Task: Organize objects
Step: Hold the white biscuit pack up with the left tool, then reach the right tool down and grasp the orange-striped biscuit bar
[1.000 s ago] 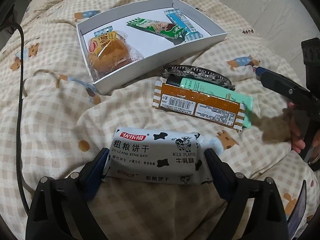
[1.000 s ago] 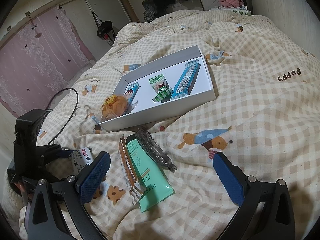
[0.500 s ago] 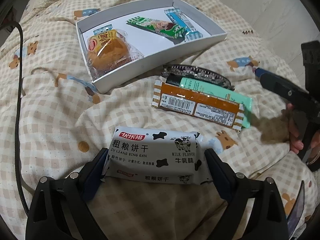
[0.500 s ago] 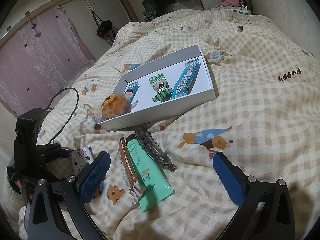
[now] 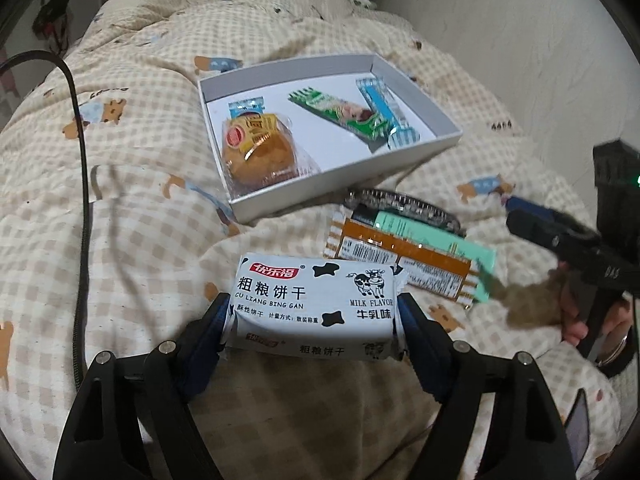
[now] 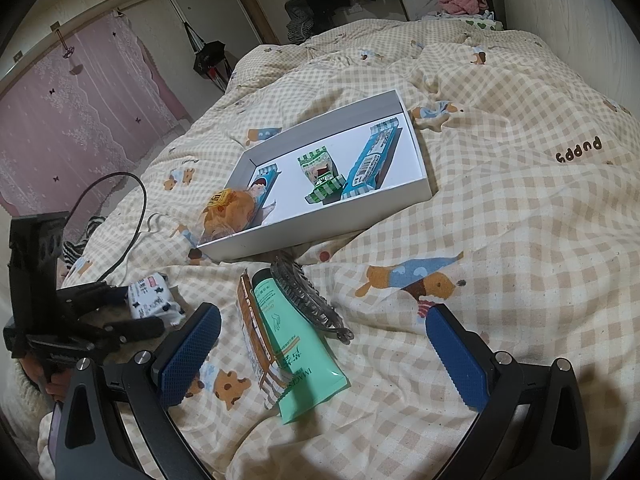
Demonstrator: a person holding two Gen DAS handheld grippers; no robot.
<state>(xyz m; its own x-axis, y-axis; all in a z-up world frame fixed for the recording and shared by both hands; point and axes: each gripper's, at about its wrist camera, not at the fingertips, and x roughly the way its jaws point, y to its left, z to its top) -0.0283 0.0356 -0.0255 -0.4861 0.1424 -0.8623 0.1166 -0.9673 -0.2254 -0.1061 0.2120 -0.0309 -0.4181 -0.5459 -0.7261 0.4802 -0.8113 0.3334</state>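
A white cow-print biscuit pack (image 5: 304, 280) sits lengthwise between my left gripper's (image 5: 314, 308) blue pads, which are closing and press on both its ends, holding it just above the blanket. The right wrist view shows the same pack (image 6: 152, 300) in the left gripper (image 6: 132, 308). Beyond lies a white box (image 5: 344, 184) holding a wrapped bun (image 5: 260, 152), a green bar (image 5: 336, 114) and a blue bar (image 5: 384, 112). My right gripper (image 6: 320, 320) stands open above an orange-brown bar (image 6: 252, 328), a mint tube (image 6: 296, 344) and a dark hair clip (image 6: 308, 300).
Everything rests on a soft, rumpled checked blanket (image 6: 500, 220) on a bed. A black cable (image 5: 82, 200) runs along the left. A wall (image 5: 520, 40) borders the bed on the right. A person's hand (image 5: 580, 320) holds the right gripper's handle.
My left gripper's pads have closed in onto the biscuit pack's ends and raised it slightly, tilting toward the box. The right gripper has stayed still.
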